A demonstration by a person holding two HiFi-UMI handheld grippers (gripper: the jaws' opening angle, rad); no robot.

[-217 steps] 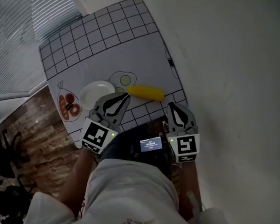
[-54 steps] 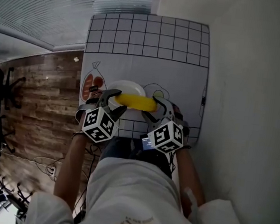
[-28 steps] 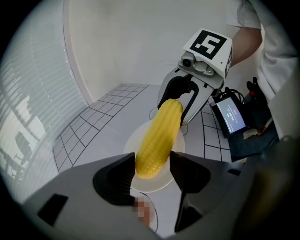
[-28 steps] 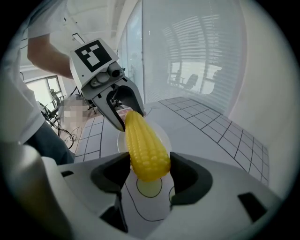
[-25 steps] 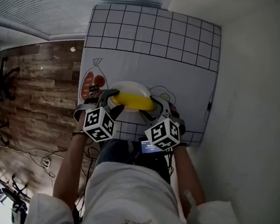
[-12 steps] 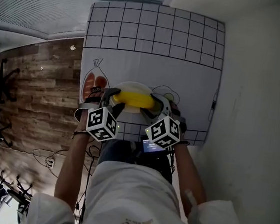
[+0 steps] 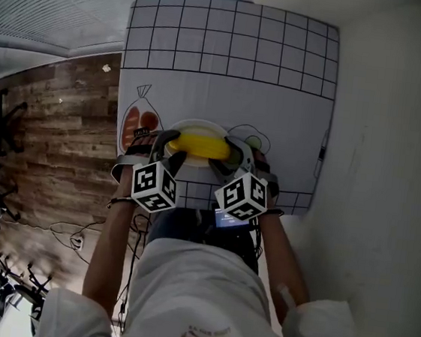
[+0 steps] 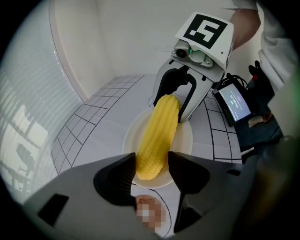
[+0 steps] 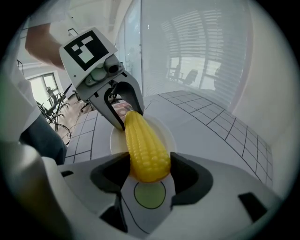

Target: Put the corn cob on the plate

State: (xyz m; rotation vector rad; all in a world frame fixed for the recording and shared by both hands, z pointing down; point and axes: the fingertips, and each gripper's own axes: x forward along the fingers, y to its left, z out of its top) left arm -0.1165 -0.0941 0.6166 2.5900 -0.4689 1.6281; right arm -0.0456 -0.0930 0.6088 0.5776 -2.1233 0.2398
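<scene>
A: Left claw [image 8: 152, 166]: its jaws are closing, with one end of the corn [image 8: 159, 131] between them and both pads against it. And the right claw [image 9: 150, 164]?

B: Clamped on the other end, a pad against each side of the cob.

A: So where is the corn?

B: Held level between the two claws, across the plate [image 7: 199, 124]. In the head view the left claw has its nine o'clock end and the right claw its three o'clock end. Whether it touches the plate I cannot tell.

A: What is in the plate?

B: The corn alone, lying across its middle.

A: What does the head view give that the claw views lack?

B: The whole mat [image 7: 230, 60], gridded toward twelve o'clock, with the plate near its six o'clock edge. There is wood floor [image 7: 56, 131] at nine o'clock.

A: And the claw views?

B: They show the pads, which the head view does not. The left one looks along the corn at the right claw, with a lit screen [image 8: 233, 101] at two o'clock. The right one shows a drawn egg [image 9: 149, 194] on the mat, right under the corn's near end.

A: Counts?

B: One corn, one plate, two claws, two marker cubes [image 7: 154, 185], one screen. Two drawings flank the plate: a bag [image 7: 136, 127] at nine o'clock and the egg at three.
</scene>
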